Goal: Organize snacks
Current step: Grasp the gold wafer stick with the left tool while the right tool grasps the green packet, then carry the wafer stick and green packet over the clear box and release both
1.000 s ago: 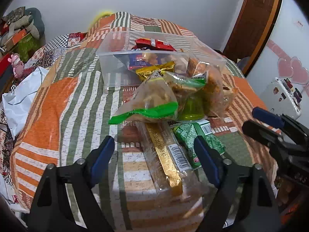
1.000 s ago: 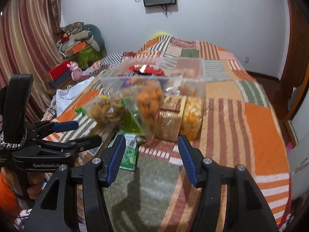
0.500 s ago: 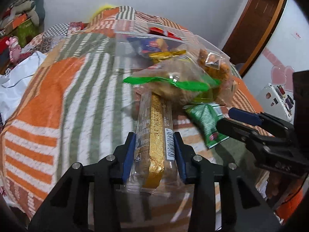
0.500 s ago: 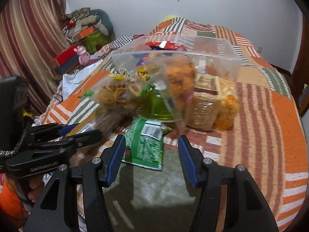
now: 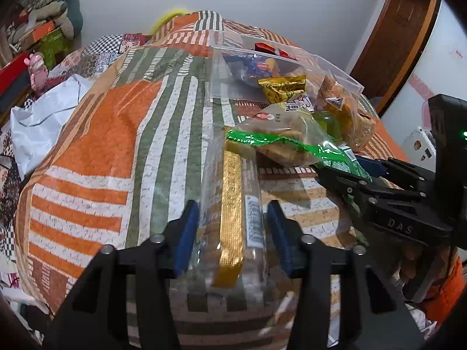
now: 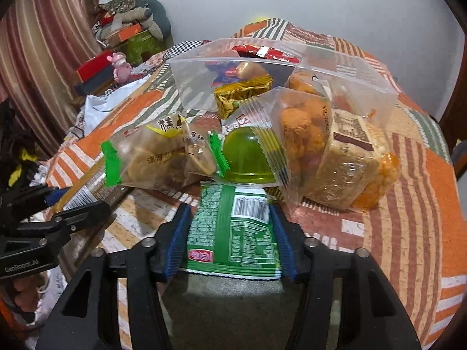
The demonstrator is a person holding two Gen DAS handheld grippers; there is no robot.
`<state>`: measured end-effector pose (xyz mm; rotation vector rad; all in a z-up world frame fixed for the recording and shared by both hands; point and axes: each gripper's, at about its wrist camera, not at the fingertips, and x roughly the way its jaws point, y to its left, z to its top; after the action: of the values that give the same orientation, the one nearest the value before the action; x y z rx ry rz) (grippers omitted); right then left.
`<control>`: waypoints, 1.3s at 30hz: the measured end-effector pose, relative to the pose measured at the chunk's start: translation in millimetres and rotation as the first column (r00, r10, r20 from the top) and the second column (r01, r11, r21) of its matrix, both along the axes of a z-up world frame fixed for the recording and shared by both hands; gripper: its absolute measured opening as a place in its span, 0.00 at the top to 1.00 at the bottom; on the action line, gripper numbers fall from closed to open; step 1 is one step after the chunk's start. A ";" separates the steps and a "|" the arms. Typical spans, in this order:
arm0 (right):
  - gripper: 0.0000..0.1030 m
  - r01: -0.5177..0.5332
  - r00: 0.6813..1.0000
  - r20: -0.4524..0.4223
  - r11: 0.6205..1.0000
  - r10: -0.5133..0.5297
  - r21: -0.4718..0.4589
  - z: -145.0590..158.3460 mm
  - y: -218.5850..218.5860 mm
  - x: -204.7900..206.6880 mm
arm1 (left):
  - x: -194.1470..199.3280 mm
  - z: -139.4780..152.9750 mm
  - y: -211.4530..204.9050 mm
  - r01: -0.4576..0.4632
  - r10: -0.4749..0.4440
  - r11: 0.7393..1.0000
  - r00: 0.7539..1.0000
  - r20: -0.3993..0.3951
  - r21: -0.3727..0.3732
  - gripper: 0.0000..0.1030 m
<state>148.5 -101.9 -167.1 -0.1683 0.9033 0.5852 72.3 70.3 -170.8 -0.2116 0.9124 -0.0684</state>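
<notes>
The long clear cracker sleeve (image 5: pixel 233 204) with its gold strip lies on the quilted bed (image 5: pixel 96 145), just in front of the clear storage bin (image 6: pixel 280 67), its far end tucked under a green-edged bag (image 5: pixel 280 143). It is judged light, crinkly, slippery and brittle inside, so a gentle hold across its near end suits it. It sits between the left gripper (image 5: pixel 232 233) fingers, which are opening. Just beside it, the flat green packet (image 6: pixel 233 227), soft and light, lies between the right gripper (image 6: pixel 229 233) fingers, which are closing on its edges.
</notes>
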 end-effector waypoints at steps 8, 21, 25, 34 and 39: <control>0.56 -0.004 1.000 -0.019 0.999 0.005 0.045 5.7 -9.0 0.8 | 16.8 -9.2 -4.7 -0.022 0.019 0.997 0.999 0.042 0.071 0.45; 0.58 0.000 1.000 -0.007 0.993 0.000 0.115 23.4 -18.9 -7.9 | 1.2 5.3 11.0 -0.083 0.080 0.993 0.996 0.045 0.079 0.66; 0.58 0.009 1.000 0.021 0.991 -0.012 0.135 34.2 -26.0 -13.5 | -4.6 19.4 14.0 -0.101 0.095 0.991 0.993 0.068 0.093 0.66; 0.58 0.046 0.996 0.066 0.983 -0.059 0.180 54.1 -43.2 -12.9 | -10.5 58.8 16.4 -0.117 0.100 0.987 0.983 0.153 0.108 0.66; 0.58 0.072 0.991 0.097 0.978 -0.092 0.194 63.8 -51.3 -8.3 | -2.6 75.0 8.2 -0.097 0.075 0.989 0.980 0.185 0.115 0.66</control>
<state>140.2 -153.3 -103.3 0.0109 0.7439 0.5769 69.7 78.6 -95.8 -0.1268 0.7236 0.0490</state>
